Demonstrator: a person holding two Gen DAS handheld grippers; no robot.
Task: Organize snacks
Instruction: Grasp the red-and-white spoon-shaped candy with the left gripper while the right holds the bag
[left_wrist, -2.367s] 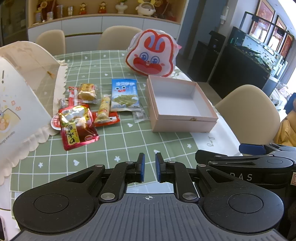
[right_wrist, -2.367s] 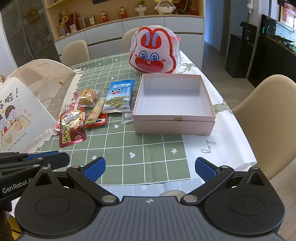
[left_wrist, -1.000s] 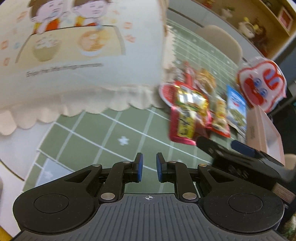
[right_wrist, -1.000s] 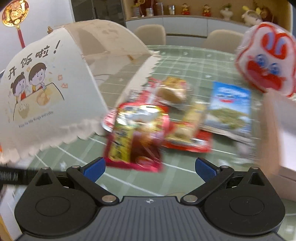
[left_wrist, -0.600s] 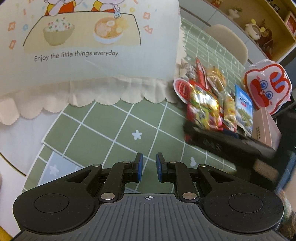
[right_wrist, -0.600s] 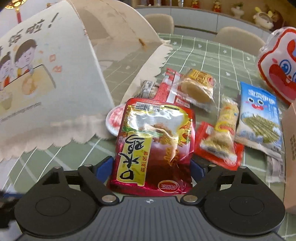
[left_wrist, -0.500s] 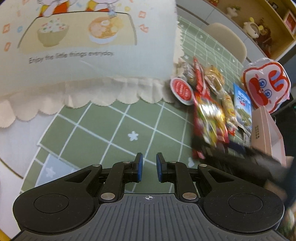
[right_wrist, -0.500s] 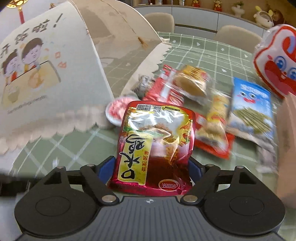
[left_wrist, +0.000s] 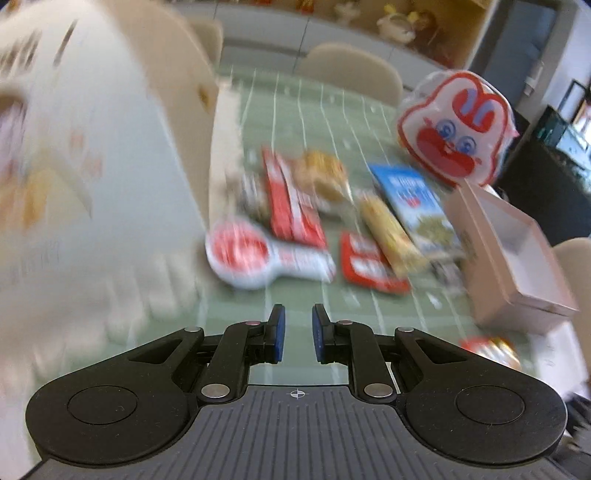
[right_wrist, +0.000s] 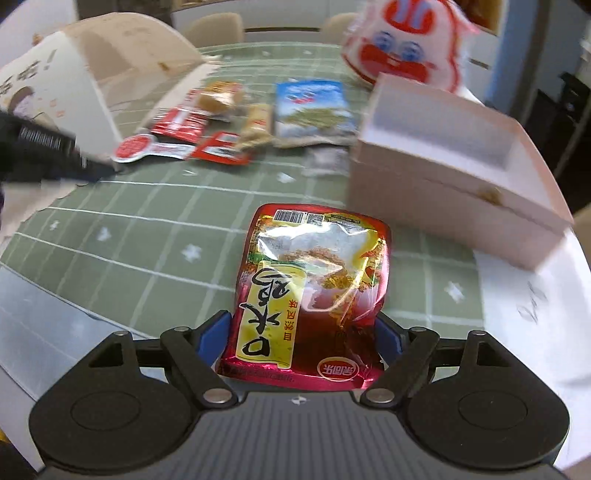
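Right wrist view: the right tongs (right_wrist: 303, 341) hold one red and yellow snack packet (right_wrist: 314, 295) by its lower end, a blue pad pressed to each side; the jaws stand wide because the packet is wide, and they are easing slightly apart. The packet hangs above the green checked bench (right_wrist: 147, 240), clear of its cloth. Ahead and to the right of these tongs sits one pink box (right_wrist: 450, 162), lid off, with nothing visible inside it. Beyond the box stands one bag with a red rabbit face (right_wrist: 402, 40). Ahead and to the left lies the heap of loose snacks: one blue packet (right_wrist: 314, 107) just beside the box, one long yellow bar (right_wrist: 255, 125), one golden cake in clear wrap (right_wrist: 221, 98), a pair of red wrappers (right_wrist: 181, 123), one flat red wrapper (right_wrist: 221, 147) under the bar, and one white packet with a round red end (right_wrist: 140, 147). Far left is one cream food cover (right_wrist: 74, 81) with cartoon printing.

Left wrist view, badly blurred: the left tongs (left_wrist: 297, 334) are drawn almost together with nothing between the pads, pointing down at bare cloth in front of the heap. A corner of the held packet shows low to their right, below the box.
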